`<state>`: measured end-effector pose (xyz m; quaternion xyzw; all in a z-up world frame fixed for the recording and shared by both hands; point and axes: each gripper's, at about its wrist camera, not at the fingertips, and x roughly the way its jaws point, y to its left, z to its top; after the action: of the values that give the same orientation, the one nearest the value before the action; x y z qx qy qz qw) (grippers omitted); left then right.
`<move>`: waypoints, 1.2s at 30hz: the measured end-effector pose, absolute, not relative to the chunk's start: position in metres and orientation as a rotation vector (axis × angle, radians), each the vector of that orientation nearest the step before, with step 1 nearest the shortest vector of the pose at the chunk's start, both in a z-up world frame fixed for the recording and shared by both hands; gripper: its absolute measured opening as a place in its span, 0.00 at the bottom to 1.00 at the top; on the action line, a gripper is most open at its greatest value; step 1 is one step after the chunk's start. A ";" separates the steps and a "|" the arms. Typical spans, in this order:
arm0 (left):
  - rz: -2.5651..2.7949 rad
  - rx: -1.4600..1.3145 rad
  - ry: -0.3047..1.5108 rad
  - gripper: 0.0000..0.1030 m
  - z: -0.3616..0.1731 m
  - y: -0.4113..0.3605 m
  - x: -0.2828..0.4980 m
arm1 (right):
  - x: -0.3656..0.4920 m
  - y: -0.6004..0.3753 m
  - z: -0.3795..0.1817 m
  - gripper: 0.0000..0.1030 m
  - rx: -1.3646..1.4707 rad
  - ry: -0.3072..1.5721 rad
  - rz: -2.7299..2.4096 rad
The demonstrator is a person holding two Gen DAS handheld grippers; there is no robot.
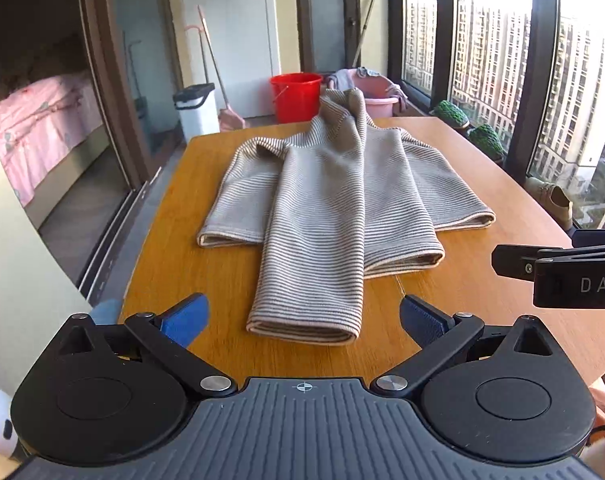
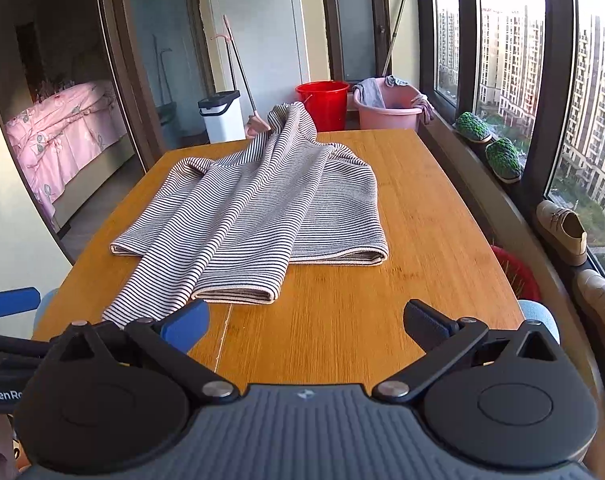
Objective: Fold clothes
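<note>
Centrally on the wooden worktop a striped garment is spread, one part doubled over toward the near edge and a far part bunched upward. Both the left tongs and the right tongs are held wide apart and empty, kept short of the cloth above the near edge.

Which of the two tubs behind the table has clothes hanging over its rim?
The pink basin, right of the red bucket; grey cloth drapes over its rim, while the bucket's rim is bare.
</note>
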<state>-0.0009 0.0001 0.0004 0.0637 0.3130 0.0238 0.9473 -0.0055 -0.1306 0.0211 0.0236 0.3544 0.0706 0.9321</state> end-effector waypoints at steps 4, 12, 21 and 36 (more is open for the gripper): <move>0.041 0.070 0.672 1.00 0.002 0.000 -0.005 | -0.009 -0.124 0.013 1.00 0.046 0.748 0.144; 0.030 -0.030 0.757 1.00 0.007 0.016 -0.021 | -0.018 -0.108 -0.004 1.00 0.042 0.783 0.140; 0.060 -0.082 0.799 1.00 0.007 0.027 -0.024 | -0.025 -0.115 0.002 1.00 0.082 0.797 0.129; 0.059 -0.097 0.827 1.00 0.008 0.030 -0.007 | -0.018 -0.131 0.013 1.00 0.104 0.832 0.165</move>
<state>-0.0066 0.0299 0.0080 -0.0470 0.4018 0.0284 0.9141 -0.0179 -0.1311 0.0126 0.0502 0.4035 0.0798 0.9101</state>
